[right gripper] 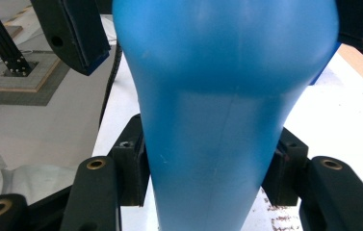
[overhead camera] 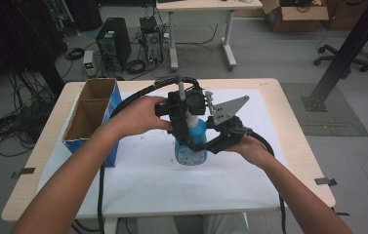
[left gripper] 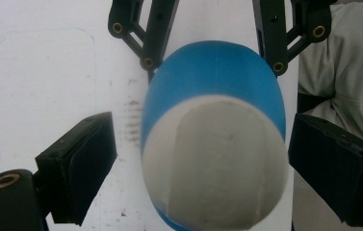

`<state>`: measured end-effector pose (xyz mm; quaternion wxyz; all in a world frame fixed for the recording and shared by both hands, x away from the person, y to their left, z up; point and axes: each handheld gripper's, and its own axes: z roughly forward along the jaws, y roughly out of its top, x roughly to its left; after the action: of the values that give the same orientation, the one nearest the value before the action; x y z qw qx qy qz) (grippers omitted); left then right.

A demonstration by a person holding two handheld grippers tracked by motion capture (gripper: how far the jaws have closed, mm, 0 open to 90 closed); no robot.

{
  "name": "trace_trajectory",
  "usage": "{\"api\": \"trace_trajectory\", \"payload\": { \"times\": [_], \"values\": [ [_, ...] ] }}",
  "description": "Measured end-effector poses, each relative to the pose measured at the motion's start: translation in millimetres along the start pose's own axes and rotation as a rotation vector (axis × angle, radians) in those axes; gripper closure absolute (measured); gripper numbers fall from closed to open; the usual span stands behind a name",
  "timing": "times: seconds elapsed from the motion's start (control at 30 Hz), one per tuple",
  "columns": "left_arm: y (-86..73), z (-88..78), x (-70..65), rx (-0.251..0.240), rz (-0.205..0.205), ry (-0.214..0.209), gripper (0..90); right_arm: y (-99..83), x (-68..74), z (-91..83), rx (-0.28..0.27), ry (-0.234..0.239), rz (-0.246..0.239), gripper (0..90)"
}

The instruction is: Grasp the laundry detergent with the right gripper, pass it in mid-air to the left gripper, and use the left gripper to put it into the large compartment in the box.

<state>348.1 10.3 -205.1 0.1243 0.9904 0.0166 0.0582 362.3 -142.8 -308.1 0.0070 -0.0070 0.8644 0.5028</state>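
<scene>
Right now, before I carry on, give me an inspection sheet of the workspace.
Surface: table under a white sheet, some dark specks.
Job's things: blue bottle upright, white cap.
Clutter: open cardboard box at left.
Grippers: right gripper clamps the bottle's body; left gripper straddles the cap from above, pads apart from it.
Cables: black cable trails from the left gripper.
Surroundings: computer tower, second table, floor cables.

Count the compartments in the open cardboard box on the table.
2. The cardboard box at the table's left side has a far compartment and a near compartment, split by one divider. Both look empty, though their floors are partly hidden.
</scene>
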Motion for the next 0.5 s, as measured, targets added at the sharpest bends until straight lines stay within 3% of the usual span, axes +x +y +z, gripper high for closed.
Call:
{"api": "trace_trajectory", "payload": {
  "times": [0.33,0.5],
  "values": [
    [0.2,0.5,-0.1,0.003,0.006,-0.004,14.8,-0.3,-0.2,-0.4,-0.003,-0.002,0.0,45.0],
    [0.1,0.8,-0.3,0.003,0.012,-0.012,21.5,-0.4,0.2,-0.1,-0.002,0.0,-0.002,45.1]
  ]
}}
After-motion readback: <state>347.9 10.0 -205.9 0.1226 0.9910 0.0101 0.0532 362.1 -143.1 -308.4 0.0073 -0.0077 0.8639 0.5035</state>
